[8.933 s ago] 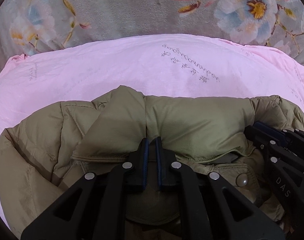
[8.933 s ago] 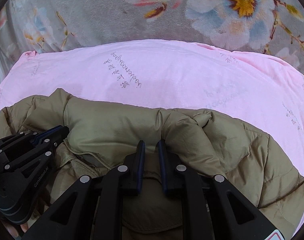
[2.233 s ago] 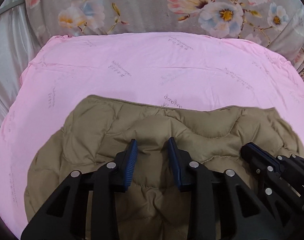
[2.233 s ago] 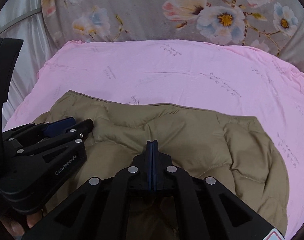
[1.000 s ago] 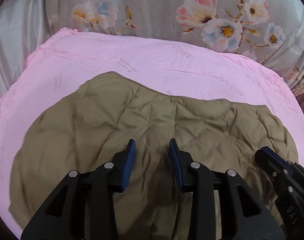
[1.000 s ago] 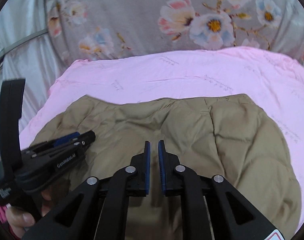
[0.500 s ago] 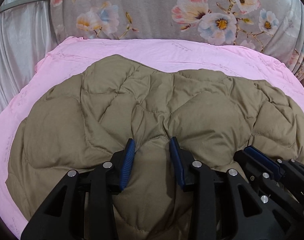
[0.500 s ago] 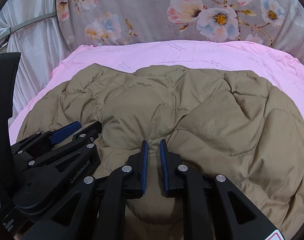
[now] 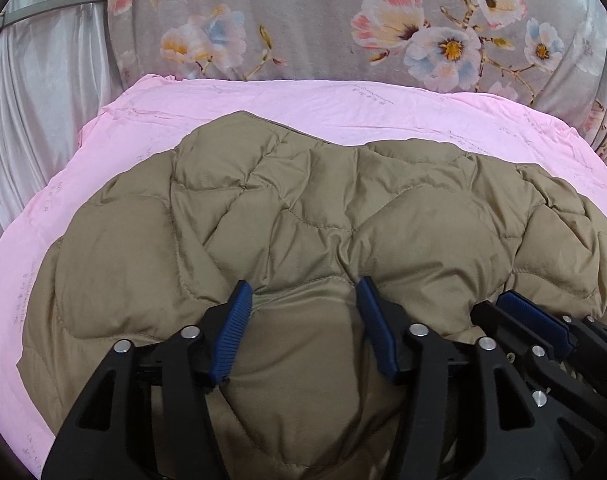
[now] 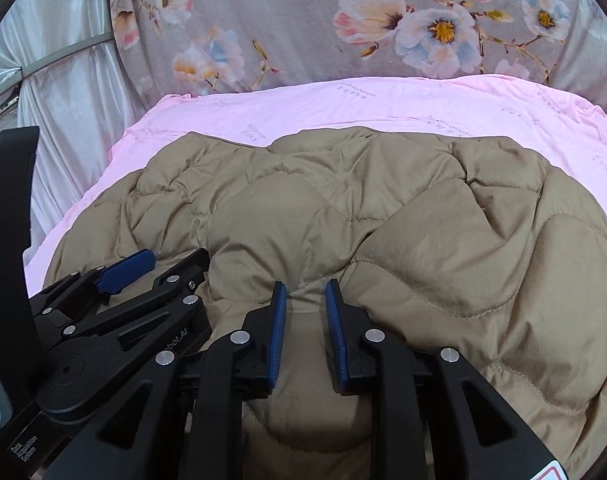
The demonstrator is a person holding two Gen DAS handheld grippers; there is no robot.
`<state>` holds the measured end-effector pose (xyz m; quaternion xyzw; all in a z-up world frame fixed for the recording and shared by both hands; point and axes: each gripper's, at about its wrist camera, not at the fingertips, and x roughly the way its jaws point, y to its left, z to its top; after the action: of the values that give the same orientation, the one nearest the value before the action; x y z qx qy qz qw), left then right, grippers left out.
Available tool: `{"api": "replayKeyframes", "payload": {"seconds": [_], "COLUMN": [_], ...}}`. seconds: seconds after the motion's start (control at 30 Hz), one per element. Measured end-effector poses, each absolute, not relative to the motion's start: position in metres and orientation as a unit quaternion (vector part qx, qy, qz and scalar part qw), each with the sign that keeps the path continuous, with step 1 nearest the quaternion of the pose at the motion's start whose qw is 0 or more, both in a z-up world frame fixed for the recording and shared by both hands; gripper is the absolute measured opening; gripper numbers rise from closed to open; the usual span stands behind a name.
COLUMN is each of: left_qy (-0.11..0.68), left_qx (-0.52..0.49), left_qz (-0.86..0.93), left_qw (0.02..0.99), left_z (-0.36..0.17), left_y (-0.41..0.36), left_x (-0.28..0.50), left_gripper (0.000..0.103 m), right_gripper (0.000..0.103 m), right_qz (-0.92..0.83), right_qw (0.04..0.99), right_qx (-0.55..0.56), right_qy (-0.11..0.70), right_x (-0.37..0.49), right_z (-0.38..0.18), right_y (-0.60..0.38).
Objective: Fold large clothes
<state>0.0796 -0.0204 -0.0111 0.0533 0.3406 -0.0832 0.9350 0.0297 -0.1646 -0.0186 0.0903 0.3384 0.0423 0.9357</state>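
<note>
Olive quilted puffer jacket (image 9: 303, 208) lies spread over a pink sheet (image 9: 135, 120), directly ahead of and beneath both grippers. To the left of the left gripper (image 9: 303, 300), a broad band of bare pink sheet runs to the sheet's left edge, beside a pale satin curtain (image 9: 31, 120). That gripper's jaws stand wide apart over the jacket's near hem, gripping nothing. Just to its right, the right gripper (image 10: 305, 294) is parted more narrowly, also over the near hem. Beyond the jacket's far edge, a strip of sheet shows before a grey floral fabric (image 10: 303, 20). Rightward, the jacket nearly reaches the sheet's edge.
</note>
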Motion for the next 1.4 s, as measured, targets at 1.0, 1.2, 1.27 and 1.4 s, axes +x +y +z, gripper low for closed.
{"api": "replayKeyframes", "payload": {"seconds": [1.0,1.2,1.27,1.4], "left_qy": [0.362,0.361,0.371,0.377], "left_qx": [0.084,0.023,-0.010,-0.063], "left_qz": [-0.059,-0.094,-0.105,-0.101], "left_qw": [0.927,0.927,0.923,0.918], "left_z": [-0.020,-0.006,0.006,0.033], "left_y": [-0.027,-0.003,0.014,0.063], "left_x": [0.088,0.080,0.072,0.056], "left_gripper": [0.066,0.065,0.065,0.065], "right_gripper": [0.017,0.018,0.018,0.018], "right_qz": [0.010,0.013,0.031,0.020], "right_qw": [0.931,0.930,0.930,0.944], "right_qx": [0.076,0.075,0.097,0.069], "right_qy": [0.356,0.360,0.354,0.323], "right_x": [0.038,0.037,0.036,0.048], "right_z": [-0.029,-0.019,-0.002,0.033], "right_y": [-0.162,-0.161,-0.161,-0.147]}}
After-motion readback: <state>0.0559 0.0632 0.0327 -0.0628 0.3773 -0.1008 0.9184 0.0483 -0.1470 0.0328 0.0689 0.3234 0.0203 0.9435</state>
